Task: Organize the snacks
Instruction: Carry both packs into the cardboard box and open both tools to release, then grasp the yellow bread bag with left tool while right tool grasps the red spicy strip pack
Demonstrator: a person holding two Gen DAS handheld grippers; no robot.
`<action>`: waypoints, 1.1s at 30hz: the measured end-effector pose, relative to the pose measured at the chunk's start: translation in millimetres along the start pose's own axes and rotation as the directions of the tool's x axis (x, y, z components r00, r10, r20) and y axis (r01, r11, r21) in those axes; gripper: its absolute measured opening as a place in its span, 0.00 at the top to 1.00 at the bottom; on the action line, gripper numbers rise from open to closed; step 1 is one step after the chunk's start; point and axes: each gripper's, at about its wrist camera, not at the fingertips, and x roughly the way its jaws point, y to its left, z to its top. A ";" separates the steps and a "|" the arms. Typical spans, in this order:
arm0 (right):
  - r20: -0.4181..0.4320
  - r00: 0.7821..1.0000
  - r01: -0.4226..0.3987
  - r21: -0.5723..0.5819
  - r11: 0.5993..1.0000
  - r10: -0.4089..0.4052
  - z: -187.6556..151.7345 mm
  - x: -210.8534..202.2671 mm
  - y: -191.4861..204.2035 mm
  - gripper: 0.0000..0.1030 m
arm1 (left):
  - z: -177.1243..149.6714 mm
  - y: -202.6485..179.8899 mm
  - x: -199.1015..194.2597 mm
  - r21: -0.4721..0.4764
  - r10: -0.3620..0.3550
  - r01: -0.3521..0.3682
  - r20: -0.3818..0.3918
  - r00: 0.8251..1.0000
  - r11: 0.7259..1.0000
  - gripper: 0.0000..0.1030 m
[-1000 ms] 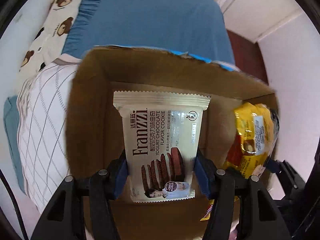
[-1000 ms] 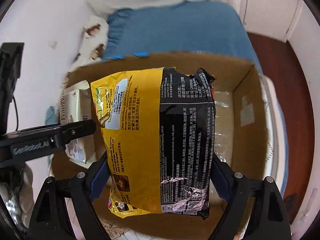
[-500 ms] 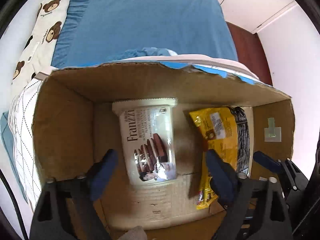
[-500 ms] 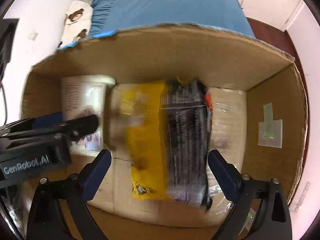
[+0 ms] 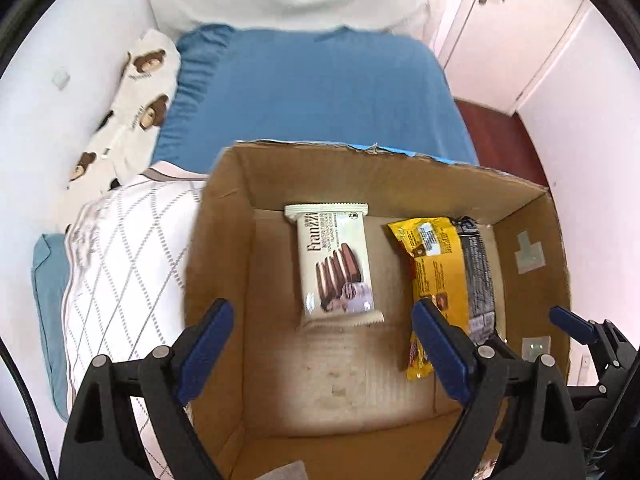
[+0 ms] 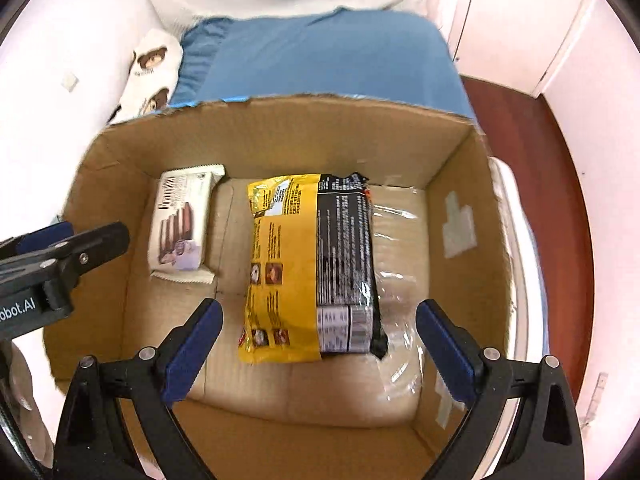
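Note:
A white Franzzi cookie pack (image 5: 334, 266) lies flat on the floor of an open cardboard box (image 5: 224, 216). A yellow and black snack bag (image 5: 446, 276) lies flat to its right. My left gripper (image 5: 320, 346) is open and empty above the box's near side. In the right wrist view the snack bag (image 6: 312, 268) lies mid-box and the cookie pack (image 6: 182, 222) lies to its left inside the box (image 6: 452, 152). My right gripper (image 6: 318, 350) is open and empty above the bag's near end. The left gripper's fingers (image 6: 88, 240) show at that view's left edge.
The box sits on a bed with a blue sheet (image 5: 316, 92). A white quilt with a grey diamond pattern (image 5: 128, 248) lies left of the box, a bear-print pillow (image 5: 132, 104) beyond it. Red-brown floor (image 6: 532, 152) and white doors lie to the right.
Both grippers opened and let go: the cookie pack and the snack bag dropped flat onto the box floor. Both grippers have since pulled up and back from the box.

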 end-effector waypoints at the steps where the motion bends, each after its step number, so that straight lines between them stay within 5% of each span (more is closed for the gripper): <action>1: 0.013 1.000 0.005 -0.002 1.000 -0.005 -2.3 -5.6 3.2 0.04 | -5.9 0.8 -7.1 0.000 0.001 -0.001 0.021 1.000 1.000 0.11; 11: 0.171 0.985 0.027 -0.015 1.000 -0.024 -53.5 -76.2 20.5 0.04 | -75.3 -5.7 -84.3 0.030 0.017 -0.024 0.213 0.977 0.999 0.11; 20: 0.335 0.942 0.034 -0.002 0.999 -0.032 -109.5 -145.4 29.3 0.04 | -127.3 -9.9 -140.6 0.055 0.000 -0.019 0.330 0.944 0.998 0.11; 25: 0.389 0.921 0.017 0.019 1.000 -0.023 -137.9 -173.7 31.4 0.04 | -153.2 -2.0 -151.9 0.035 -0.027 0.017 0.318 0.948 0.999 0.11; 33: 0.312 0.950 -0.067 0.116 0.991 0.028 -194.0 -142.9 4.2 0.10 | -199.9 21.2 -117.2 0.032 0.038 -0.046 0.207 0.978 0.998 0.11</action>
